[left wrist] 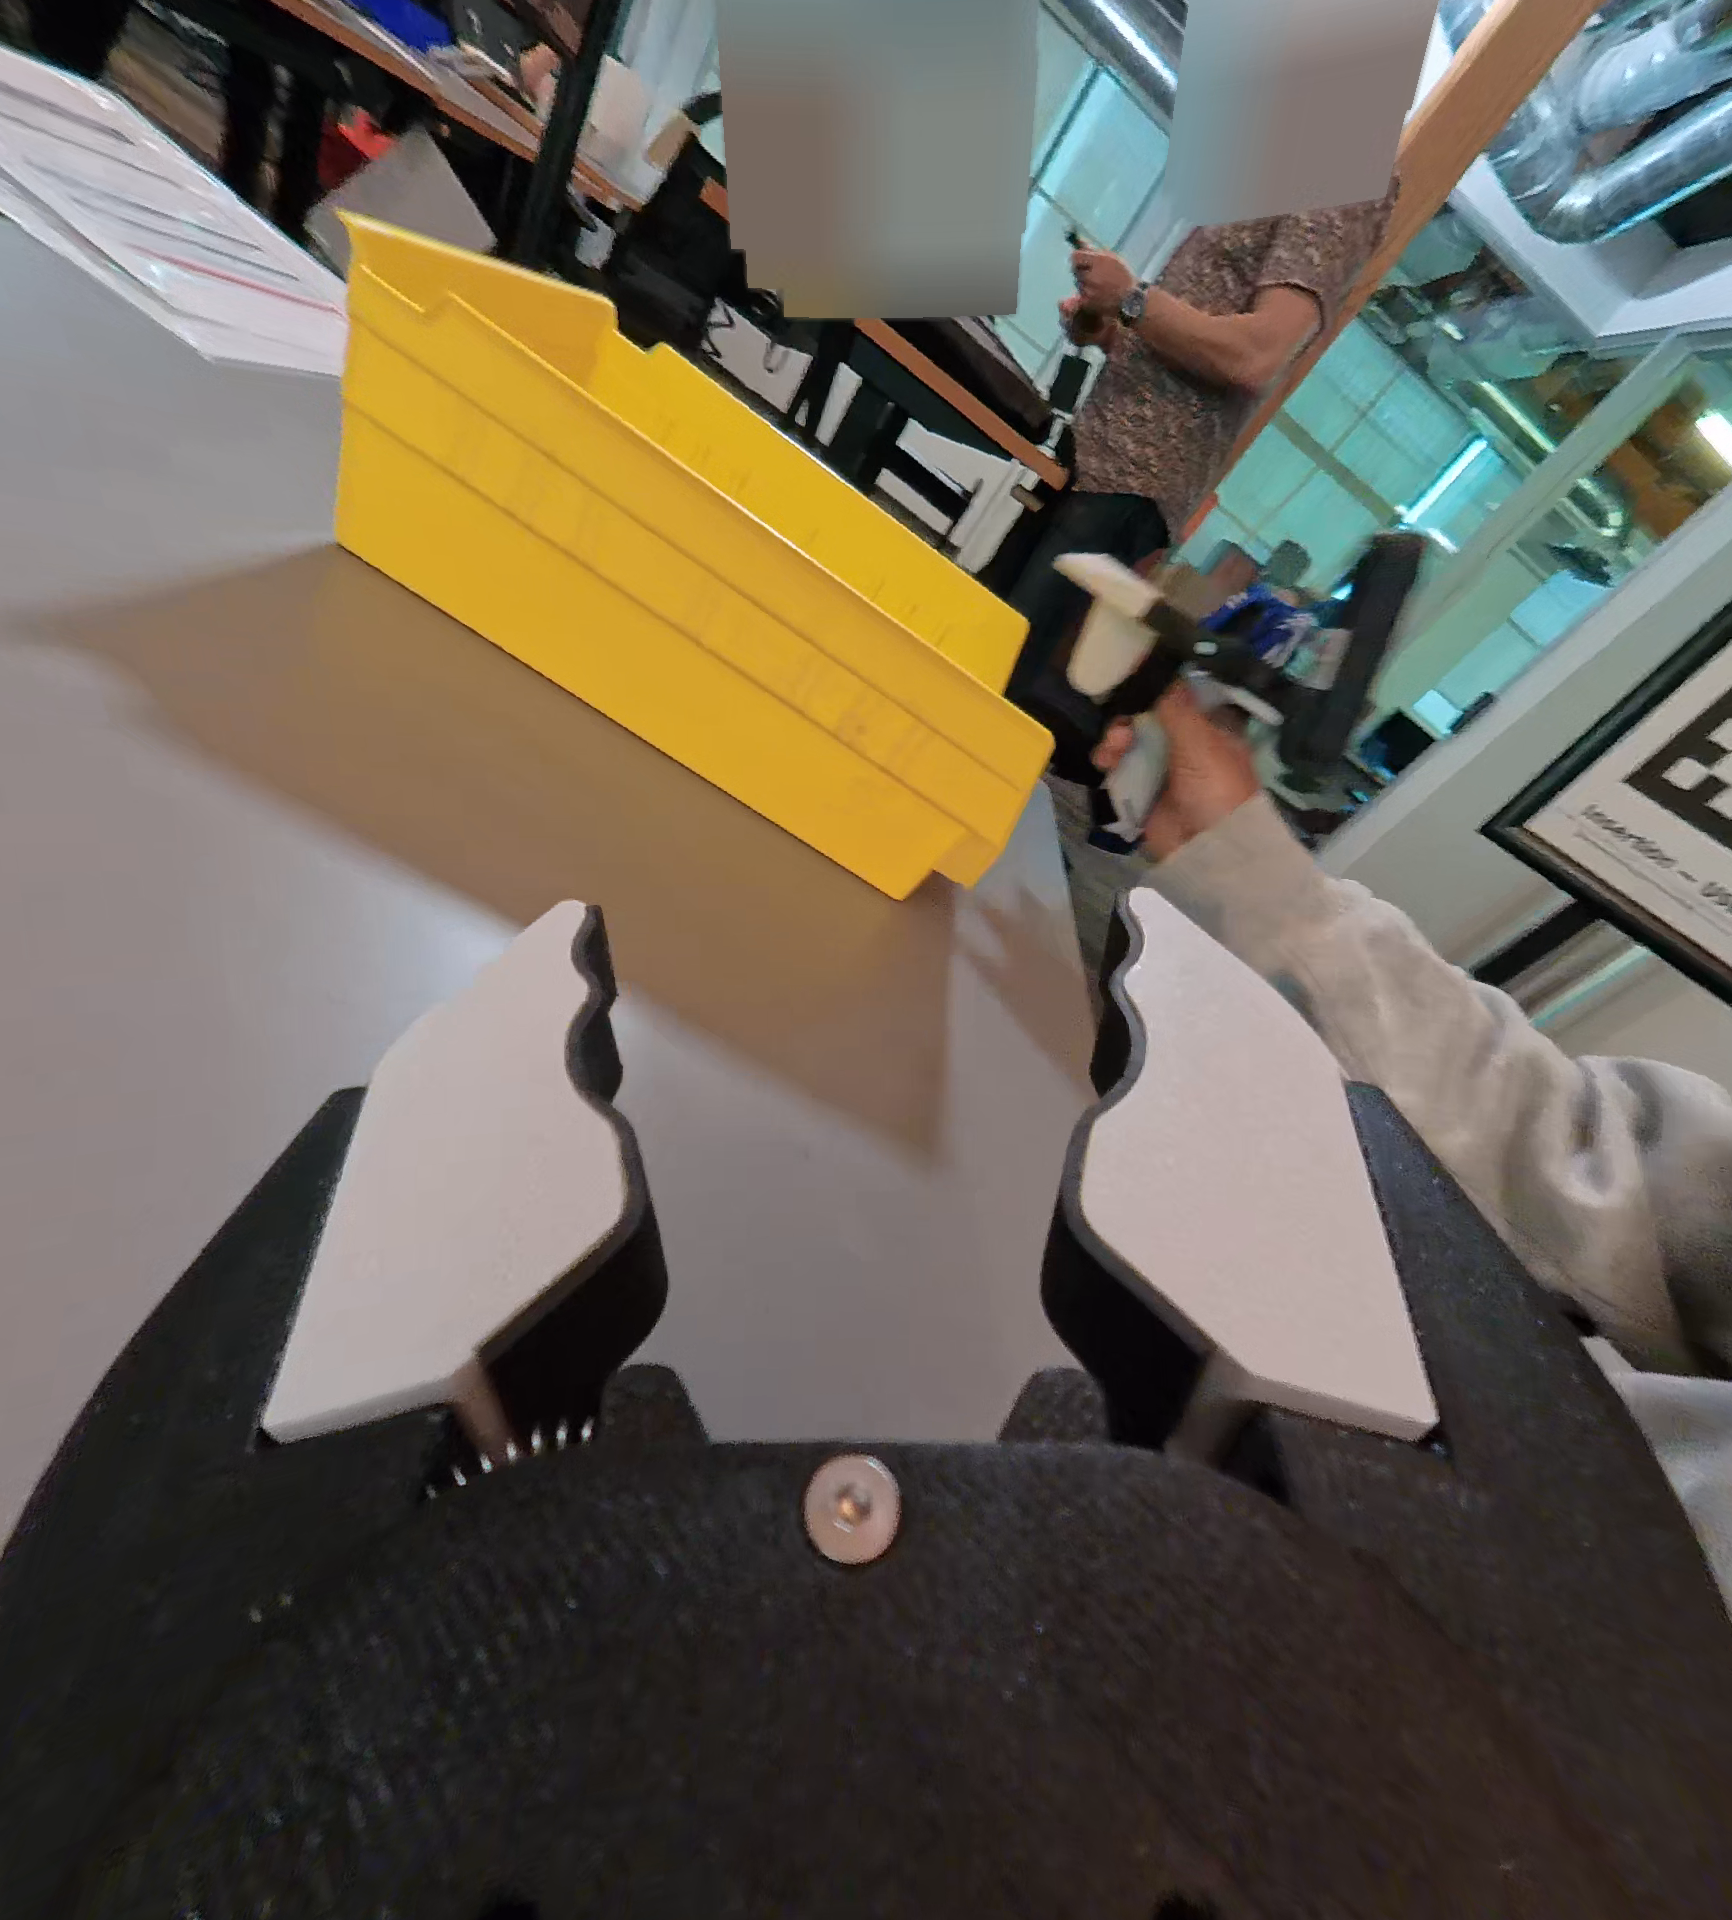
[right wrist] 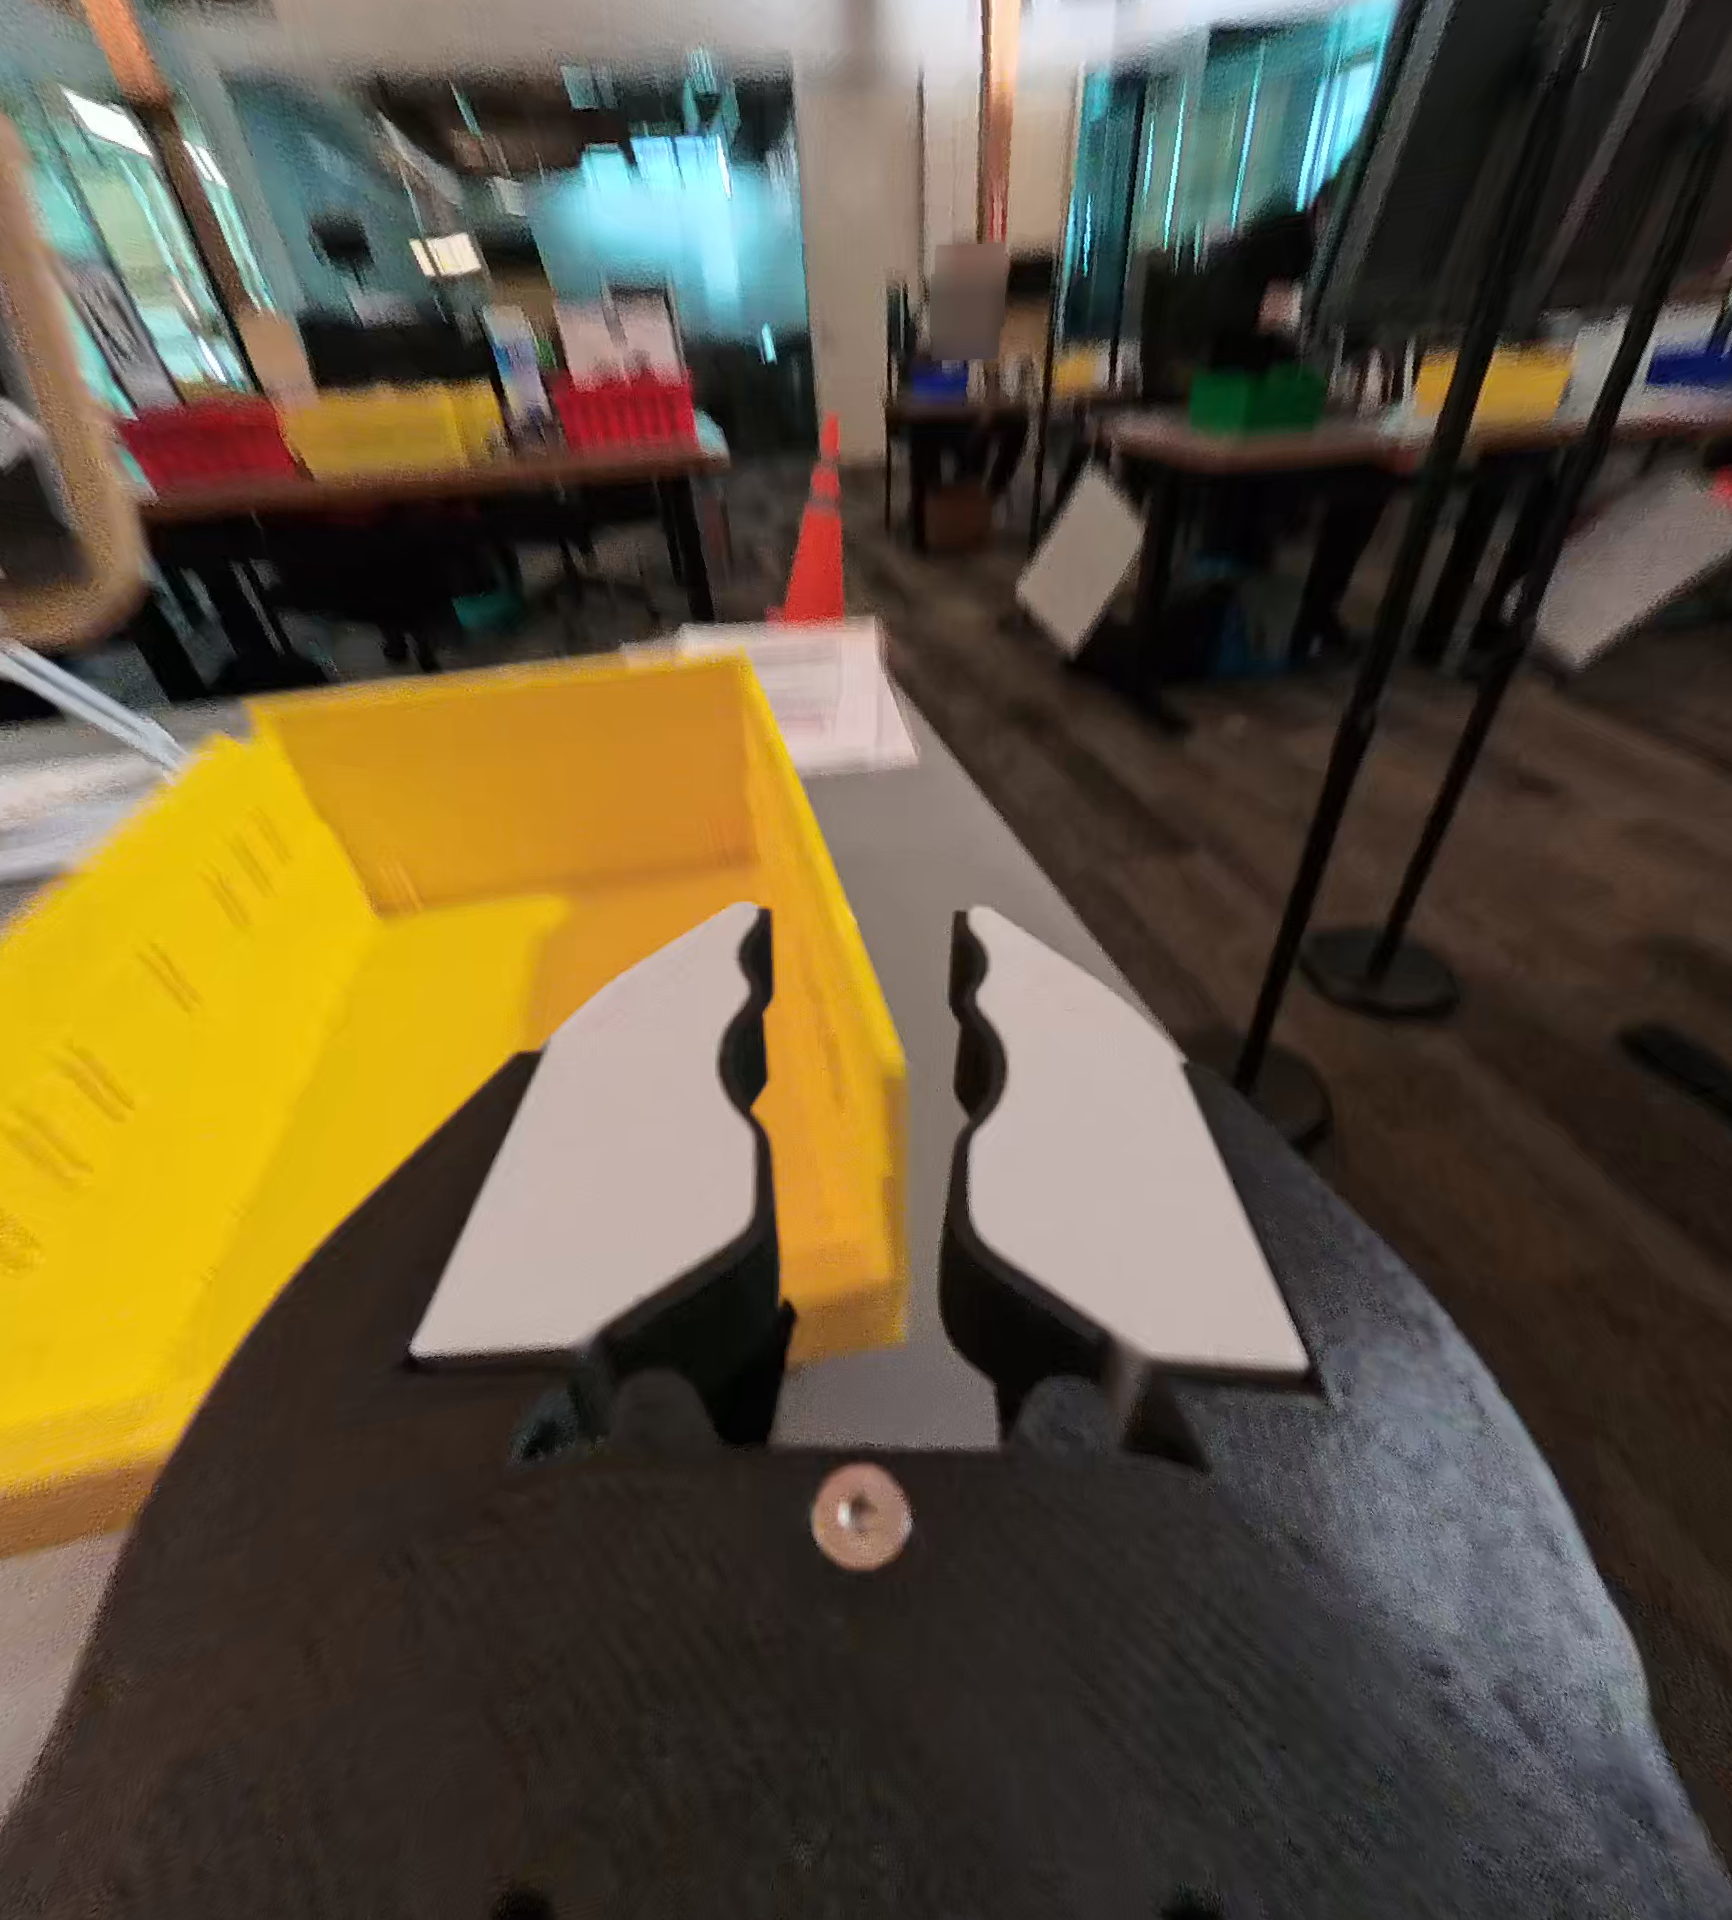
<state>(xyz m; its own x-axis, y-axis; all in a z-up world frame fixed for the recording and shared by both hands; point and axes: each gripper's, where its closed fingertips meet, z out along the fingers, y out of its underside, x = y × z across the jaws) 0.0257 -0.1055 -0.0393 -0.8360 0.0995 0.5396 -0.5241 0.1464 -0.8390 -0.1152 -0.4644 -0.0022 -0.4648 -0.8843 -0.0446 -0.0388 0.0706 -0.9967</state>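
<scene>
Your left claw (left wrist: pixel 857 935) is released, its two fingers spread wide with nothing between them, and it hangs above the grey surface (left wrist: pixel 114 727). Ahead of it, slightly to the left, the yellow bin (left wrist: pixel 654 561) stands on the surface, its long ribbed side wall turned toward the claw. The bin's near corner lies just beyond the fingertips, apart from them. Past the bin's far end a white sheet (left wrist: pixel 124 197) lies on the surface. To the right of the left claw, beyond the surface edge, your right hand (left wrist: pixel 1184 779) grips the handle of the other tool, with your pale sleeve (left wrist: pixel 1413 1039) running back toward you.

Your right claw (right wrist: pixel 857 925) is also released, though its fingers stand closer together, and it holds nothing. It hovers over the bin's near right corner: the bin (right wrist: pixel 426 935) spreads ahead and to the left, and its right wall shows in the gap between the fingers. Whether a finger touches that wall, I cannot tell. An orange cone (right wrist: pixel 818 530) stands on the floor far ahead.
</scene>
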